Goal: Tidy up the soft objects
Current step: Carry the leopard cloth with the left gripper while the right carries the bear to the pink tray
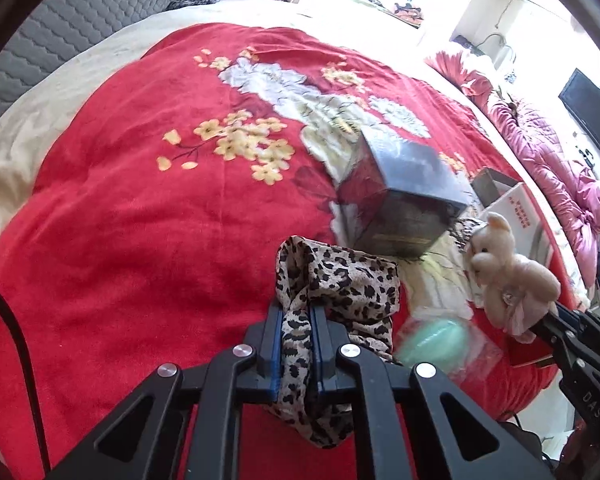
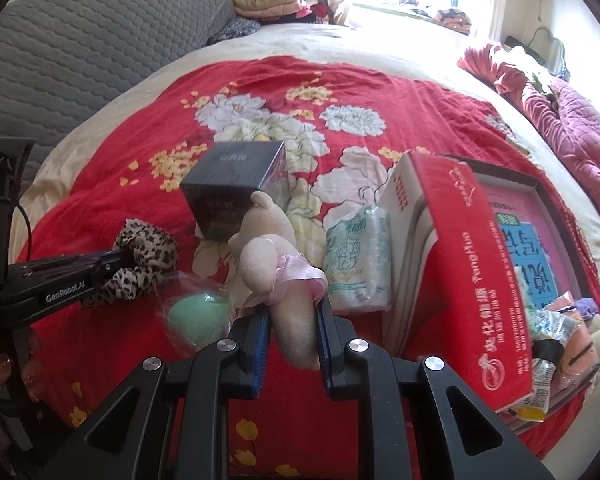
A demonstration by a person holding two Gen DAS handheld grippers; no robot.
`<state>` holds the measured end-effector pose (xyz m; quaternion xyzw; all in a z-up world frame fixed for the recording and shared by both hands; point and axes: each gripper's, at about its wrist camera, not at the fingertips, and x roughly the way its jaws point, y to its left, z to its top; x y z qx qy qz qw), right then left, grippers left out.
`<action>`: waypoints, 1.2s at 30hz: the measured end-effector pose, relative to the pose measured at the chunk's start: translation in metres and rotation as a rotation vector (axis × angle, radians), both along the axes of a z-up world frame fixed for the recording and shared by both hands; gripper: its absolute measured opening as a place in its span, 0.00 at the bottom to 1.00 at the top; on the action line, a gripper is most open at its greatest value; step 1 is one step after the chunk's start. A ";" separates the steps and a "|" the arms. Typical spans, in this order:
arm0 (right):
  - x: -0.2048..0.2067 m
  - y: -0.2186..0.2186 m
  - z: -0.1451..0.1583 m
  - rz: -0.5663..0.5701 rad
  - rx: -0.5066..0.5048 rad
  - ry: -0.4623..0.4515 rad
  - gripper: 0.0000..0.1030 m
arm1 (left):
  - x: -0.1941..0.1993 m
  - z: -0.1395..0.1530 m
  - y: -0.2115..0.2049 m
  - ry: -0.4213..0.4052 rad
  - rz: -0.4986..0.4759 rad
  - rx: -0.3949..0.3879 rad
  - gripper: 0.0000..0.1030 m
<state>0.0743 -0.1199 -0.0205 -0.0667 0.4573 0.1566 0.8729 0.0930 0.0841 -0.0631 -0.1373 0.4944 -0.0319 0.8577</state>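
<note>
Both tools are loaded. Our left gripper (image 1: 296, 320), at lower centre of its frame, is clamped on the leopard scarf (image 1: 340, 284); our right gripper (image 2: 292, 320) pinches the plush bear (image 2: 266, 256) by its leg, above the red blanket (image 2: 120, 200). We judge this the carrying step; next, each item needs a resting place. The dark box (image 2: 236, 188), green ball (image 2: 198, 312), tissue pack (image 2: 360, 264) and red carton (image 2: 472, 264) crowd the centre and right; open blanket lies upper left.
</note>
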 end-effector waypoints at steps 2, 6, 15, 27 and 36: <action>-0.002 0.000 0.002 0.007 0.003 -0.004 0.21 | -0.002 0.004 -0.002 -0.006 -0.002 -0.003 0.11; -0.007 -0.002 0.007 -0.005 0.009 -0.011 0.21 | -0.011 0.015 -0.005 -0.009 0.018 0.038 0.11; -0.015 -0.016 0.030 -0.029 0.086 -0.054 0.21 | -0.032 0.050 -0.013 -0.048 0.043 0.071 0.11; -0.024 -0.030 0.060 -0.050 0.149 -0.108 0.20 | -0.047 0.093 -0.043 -0.119 -0.004 0.130 0.11; -0.033 -0.050 0.086 -0.085 0.195 -0.156 0.20 | -0.054 0.121 -0.075 -0.160 -0.061 0.153 0.11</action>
